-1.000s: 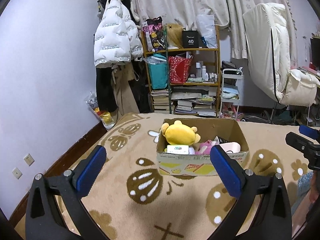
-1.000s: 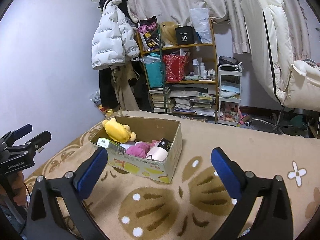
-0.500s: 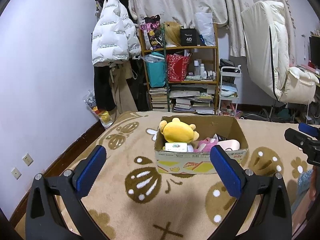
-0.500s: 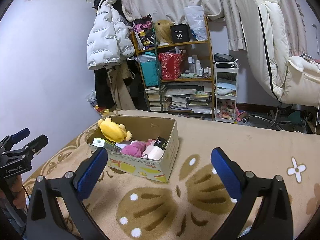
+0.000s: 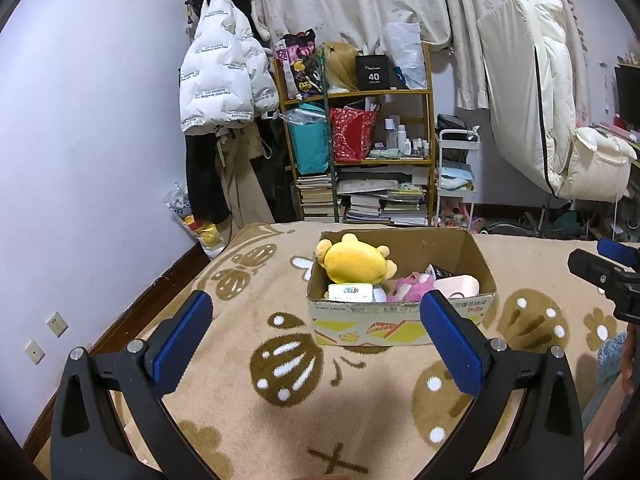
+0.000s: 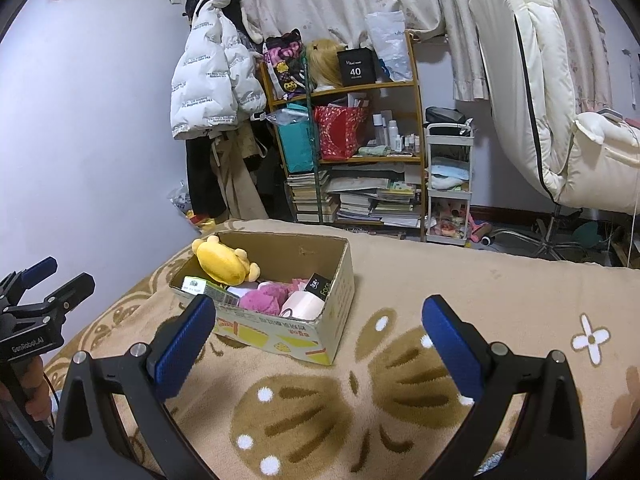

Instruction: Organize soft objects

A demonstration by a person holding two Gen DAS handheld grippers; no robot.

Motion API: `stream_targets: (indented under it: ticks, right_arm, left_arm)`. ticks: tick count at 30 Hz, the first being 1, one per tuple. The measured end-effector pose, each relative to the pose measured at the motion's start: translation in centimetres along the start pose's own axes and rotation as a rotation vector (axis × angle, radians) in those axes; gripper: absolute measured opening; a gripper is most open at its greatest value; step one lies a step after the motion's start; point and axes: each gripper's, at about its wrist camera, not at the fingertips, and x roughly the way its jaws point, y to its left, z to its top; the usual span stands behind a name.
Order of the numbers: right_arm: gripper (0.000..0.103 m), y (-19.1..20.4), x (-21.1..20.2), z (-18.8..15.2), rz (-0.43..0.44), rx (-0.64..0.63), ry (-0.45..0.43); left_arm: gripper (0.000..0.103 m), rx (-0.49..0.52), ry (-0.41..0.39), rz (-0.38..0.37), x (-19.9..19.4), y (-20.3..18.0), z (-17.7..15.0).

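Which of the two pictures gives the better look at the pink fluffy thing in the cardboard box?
The right wrist view: the pink plush sits exposed above the box's near wall. In the left wrist view that wall hides its lower part.

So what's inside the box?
In the box: a yellow plush, a pink plush, a green-labelled packet and a pale pink thing. Anything underneath them is hidden.

A brown cardboard box (image 5: pixel 400 320) sits on the beige patterned carpet (image 5: pixel 280 400), with a yellow plush toy (image 5: pixel 352 262) in its left end and a pink fluffy toy (image 5: pixel 410 286) to the right. Behind the carpet stands a wooden shelf of books (image 5: pixel 360 184), with a white puffer jacket (image 5: pixel 220 84) hanging to its left.
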Motion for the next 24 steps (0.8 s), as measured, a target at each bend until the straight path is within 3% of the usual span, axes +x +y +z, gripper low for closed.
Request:
stream_targets:
  ticks: [13,24]
  right_arm:
    - [0.103,-0.22,-0.03,0.06,0.001,0.001,-0.004]
    - [0.103,-0.27,0.05,0.01,-0.004,0.004,-0.005]
  left_arm:
    - [0.102,-0.026,-0.038,0.03,-0.6,0.52,0.24]
    - [0.102,-0.016,-0.015,-0.002,-0.04,0.36,0.3]
